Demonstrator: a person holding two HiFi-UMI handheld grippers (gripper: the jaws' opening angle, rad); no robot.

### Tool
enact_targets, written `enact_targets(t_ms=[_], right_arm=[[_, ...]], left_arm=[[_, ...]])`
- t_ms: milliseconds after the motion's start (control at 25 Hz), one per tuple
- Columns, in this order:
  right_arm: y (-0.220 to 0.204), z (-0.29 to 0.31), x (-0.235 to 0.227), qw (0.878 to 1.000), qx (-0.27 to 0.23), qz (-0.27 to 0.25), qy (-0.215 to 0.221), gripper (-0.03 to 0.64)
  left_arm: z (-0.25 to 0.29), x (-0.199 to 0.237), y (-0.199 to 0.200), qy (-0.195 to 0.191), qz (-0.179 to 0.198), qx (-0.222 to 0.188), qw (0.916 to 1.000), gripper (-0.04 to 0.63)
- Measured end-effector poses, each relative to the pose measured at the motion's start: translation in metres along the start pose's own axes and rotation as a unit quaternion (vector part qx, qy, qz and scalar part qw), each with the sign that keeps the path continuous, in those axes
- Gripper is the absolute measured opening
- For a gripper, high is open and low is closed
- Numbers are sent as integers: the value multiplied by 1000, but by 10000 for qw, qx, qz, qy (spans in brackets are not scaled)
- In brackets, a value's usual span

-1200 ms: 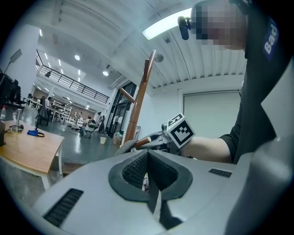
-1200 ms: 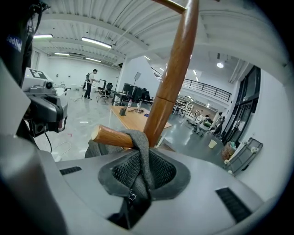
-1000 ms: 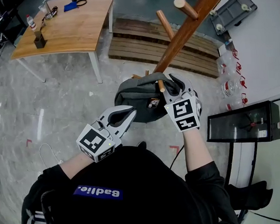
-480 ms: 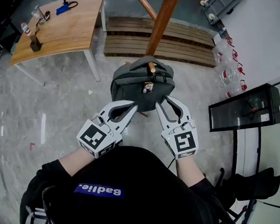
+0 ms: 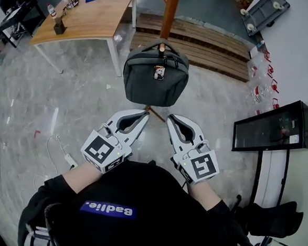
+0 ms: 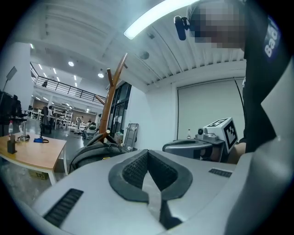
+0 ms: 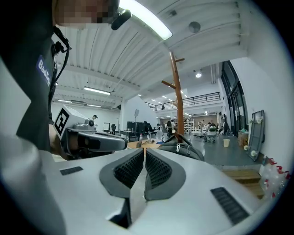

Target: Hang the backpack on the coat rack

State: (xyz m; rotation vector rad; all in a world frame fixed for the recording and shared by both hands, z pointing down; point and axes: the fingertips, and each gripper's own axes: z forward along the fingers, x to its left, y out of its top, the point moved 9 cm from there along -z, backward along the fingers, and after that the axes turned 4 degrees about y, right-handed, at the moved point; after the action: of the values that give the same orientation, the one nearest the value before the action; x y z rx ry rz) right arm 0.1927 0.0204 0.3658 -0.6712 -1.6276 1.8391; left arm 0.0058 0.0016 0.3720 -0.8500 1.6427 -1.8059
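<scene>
Right gripper (image 5: 172, 118) is closing up, its pads almost meeting with only a thin slit showing, and nothing is sitting in that slit. Left gripper (image 5: 143, 115) is sitting pressed together, empty too. Both are pointing toward the backpack (image 5: 154, 85) and hovering apart from it, side by side, touching nothing. The grey bag is hanging by its top handle on a low peg (image 5: 162, 47) of the wooden coat rack (image 5: 170, 8), just ahead of the two tips. Head view is showing the handle looped over that peg and a wooden table (image 5: 99, 18) off to the left. The gripper views are showing what it's cropping: the rack's full height with its upper branches. Each one is also catching the other gripper alongside.
</scene>
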Motion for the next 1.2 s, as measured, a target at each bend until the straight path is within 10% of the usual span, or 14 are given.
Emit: enact_targets(t_ms=[1200], right_arm=[[15,19,95,9999,75,76,0,5]], left_arm=[[-71,1,8,-582,-75,-169,9981,8]])
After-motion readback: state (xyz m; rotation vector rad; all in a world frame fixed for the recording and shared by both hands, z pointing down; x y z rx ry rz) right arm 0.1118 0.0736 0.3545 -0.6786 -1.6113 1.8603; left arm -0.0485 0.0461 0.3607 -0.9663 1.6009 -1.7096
